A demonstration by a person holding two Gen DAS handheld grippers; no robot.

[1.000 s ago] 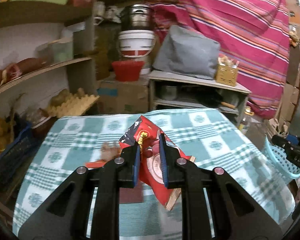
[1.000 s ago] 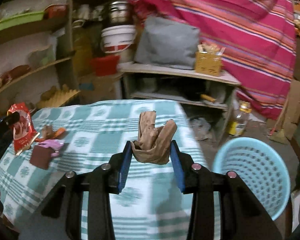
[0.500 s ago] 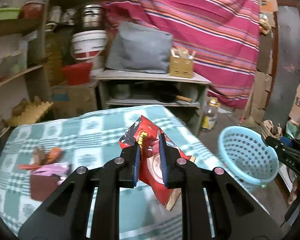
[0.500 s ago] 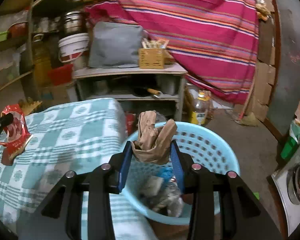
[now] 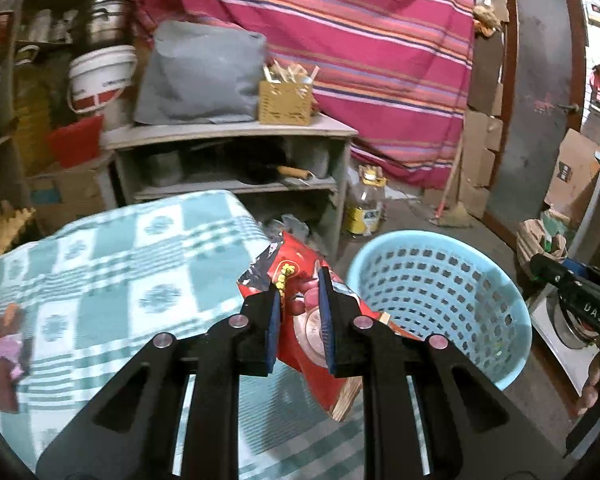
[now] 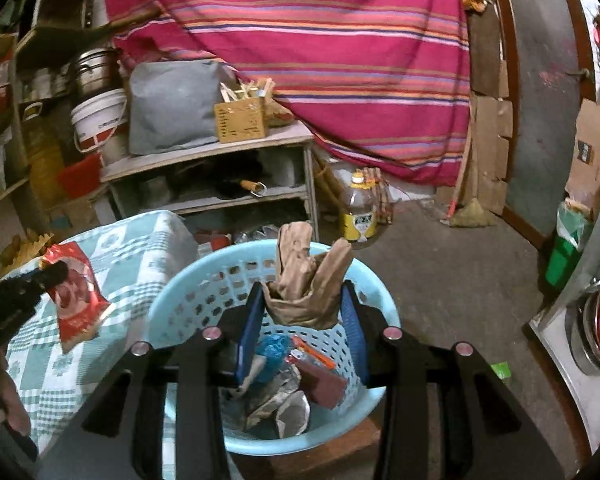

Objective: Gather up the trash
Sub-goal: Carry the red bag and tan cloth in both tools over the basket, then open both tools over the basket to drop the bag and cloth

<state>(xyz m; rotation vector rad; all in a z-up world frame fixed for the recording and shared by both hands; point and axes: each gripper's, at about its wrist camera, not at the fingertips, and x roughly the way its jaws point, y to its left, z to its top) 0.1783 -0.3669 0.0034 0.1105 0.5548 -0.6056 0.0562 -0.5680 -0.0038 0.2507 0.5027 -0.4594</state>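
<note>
Two loads are heading for the bin at once. Left wrist view: the left gripper (image 5: 298, 312) is pinching a red snack wrapper (image 5: 300, 300) between nearly closed jaws, holding it over the edge of the checked tablecloth (image 5: 112, 264), with the blue basket (image 5: 440, 304) just beside it (not over it yet). Right wrist view: the right gripper (image 6: 302, 312) is clamping a crumpled brown paper wad (image 6: 306, 284), jaws partly apart, right above the basket, where other scraps are already lying. Next, I judge, the right jaws need to spread; the left needs carrying over the rim.
</note>
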